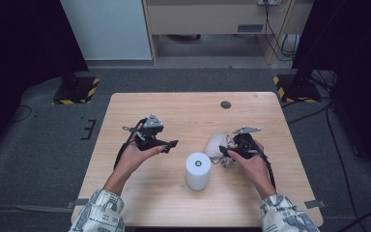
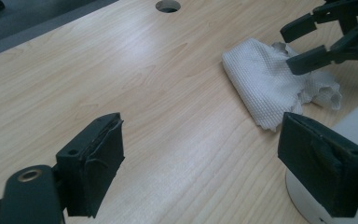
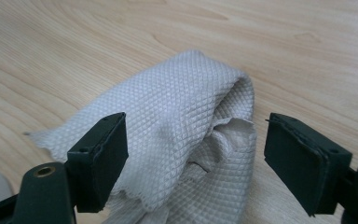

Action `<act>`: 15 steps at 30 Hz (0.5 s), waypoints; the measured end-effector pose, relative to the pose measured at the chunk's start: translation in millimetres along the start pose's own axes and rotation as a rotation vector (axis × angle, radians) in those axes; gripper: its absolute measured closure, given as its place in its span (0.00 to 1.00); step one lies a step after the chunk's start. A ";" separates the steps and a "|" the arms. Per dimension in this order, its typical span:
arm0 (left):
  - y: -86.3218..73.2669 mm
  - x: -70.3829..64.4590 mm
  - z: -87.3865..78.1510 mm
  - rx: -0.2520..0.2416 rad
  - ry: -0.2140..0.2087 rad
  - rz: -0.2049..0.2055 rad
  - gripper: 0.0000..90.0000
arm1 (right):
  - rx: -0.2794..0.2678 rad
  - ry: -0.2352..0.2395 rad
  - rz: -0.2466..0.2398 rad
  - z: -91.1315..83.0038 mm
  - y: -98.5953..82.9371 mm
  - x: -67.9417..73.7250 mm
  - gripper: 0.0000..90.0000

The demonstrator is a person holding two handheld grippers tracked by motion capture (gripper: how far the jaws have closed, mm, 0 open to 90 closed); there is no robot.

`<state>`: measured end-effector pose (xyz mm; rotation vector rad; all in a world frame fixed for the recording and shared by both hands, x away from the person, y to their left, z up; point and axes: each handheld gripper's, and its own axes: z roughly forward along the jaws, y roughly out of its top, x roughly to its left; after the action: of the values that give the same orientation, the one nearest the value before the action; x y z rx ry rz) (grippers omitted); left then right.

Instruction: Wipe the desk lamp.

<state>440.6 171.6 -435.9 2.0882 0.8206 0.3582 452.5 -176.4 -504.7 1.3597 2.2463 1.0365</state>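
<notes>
From the high view, the crumpled paper towel (image 1: 219,147) lies on the wooden table (image 1: 183,111), right of centre, its bunched length running roughly from the table's far side toward the near side. The right gripper (image 1: 228,155) sits at the towel's near-right edge, jaws spread apart. The upright paper towel roll (image 1: 197,170) stands just beside the towel, toward the person. The left gripper (image 1: 168,146) hovers left of the roll, jaws apart, holding nothing. Bare wood lies open all around, and a small round hole (image 1: 225,104) sits near the far edge.

In the left gripper view, black padded jaws gape wide over bare woodgrain; the towel (image 2: 270,84) lies ahead, quilted and ragged at one end, with the right gripper (image 2: 307,44) above it and the roll's white curve (image 2: 354,135) at the right.

In the right gripper view, the jaws stand open either side of the towel (image 3: 182,126), not pinching it. Its embossed diamond weave folds into a rounded hump pointing away.
</notes>
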 end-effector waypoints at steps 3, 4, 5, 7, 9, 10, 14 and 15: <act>-8.1 -2.0 -5.3 -0.010 0.001 0.000 0.16 | 0.027 -0.003 0.006 9.7 0.0 0.1 0.19; -10.6 -2.9 -6.8 -0.012 0.006 0.004 0.16 | 0.031 -0.007 0.008 12.0 0.0 0.4 0.18; -13.0 -3.7 -8.2 -0.012 0.007 0.007 0.16 | 0.036 -0.013 0.011 14.5 -0.2 1.1 0.17; -18.0 -4.7 -10.5 -0.019 0.006 0.002 0.16 | 0.053 -0.011 0.010 19.5 -0.8 1.8 0.17; -23.6 -5.2 -11.7 -0.025 0.011 -0.005 0.16 | 0.066 -0.009 0.009 24.2 -2.0 3.8 0.20; -25.3 -5.2 -12.0 -0.026 0.013 -0.007 0.16 | 0.073 -0.008 -0.002 26.3 -3.0 5.5 0.22; -32.0 -4.4 -14.6 -0.023 0.022 -0.024 0.16 | 0.069 -0.025 -0.035 27.8 -5.1 9.5 0.36; -33.3 -4.4 -15.6 -0.025 0.024 -0.030 0.16 | 0.065 -0.026 -0.043 27.1 -5.7 9.6 0.42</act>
<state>415.2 192.4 -452.8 2.0496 0.8570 0.3764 460.2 -158.4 -526.4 1.3364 2.2986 0.9338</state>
